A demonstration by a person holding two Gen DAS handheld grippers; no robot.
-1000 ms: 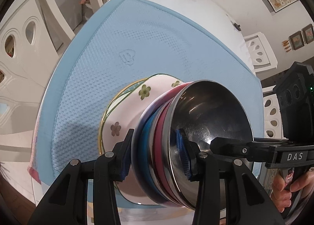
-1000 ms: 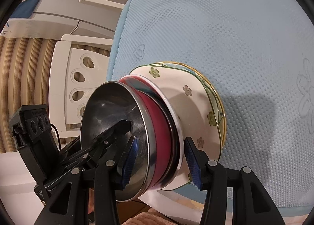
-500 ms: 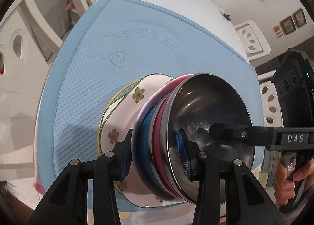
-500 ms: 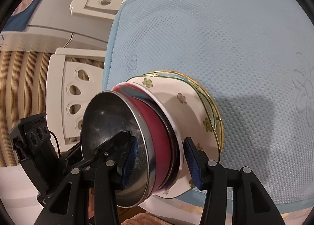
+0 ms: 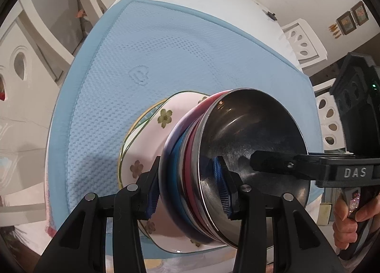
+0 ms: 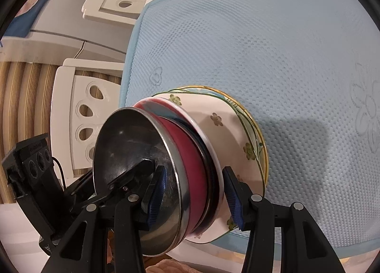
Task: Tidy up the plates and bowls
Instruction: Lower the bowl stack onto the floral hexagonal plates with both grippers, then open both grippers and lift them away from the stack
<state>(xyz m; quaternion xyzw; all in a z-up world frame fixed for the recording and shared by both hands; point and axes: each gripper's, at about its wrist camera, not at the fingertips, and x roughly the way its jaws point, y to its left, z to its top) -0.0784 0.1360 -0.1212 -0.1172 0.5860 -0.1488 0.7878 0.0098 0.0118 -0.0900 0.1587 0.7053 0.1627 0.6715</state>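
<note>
Left wrist view: both grippers, left gripper [image 5: 187, 188] and right gripper [image 6: 193, 195], pinch the bowl-and-plate stack [image 5: 190, 154] over the blue mat [image 5: 166, 59]; white chairs [image 6: 78, 111] flank the table.

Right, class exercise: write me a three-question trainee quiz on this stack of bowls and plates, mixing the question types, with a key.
1. True or false: the steel bowl sits at the top of the stack.
2. Which gripper clamps the stack? A left only, B right only, C both.
3. Fill in: the stack hangs over a light ___ mat.

Key: 1 true. 2 C: the left gripper and right gripper each pinch the stack's rim. 3 blue.
</note>
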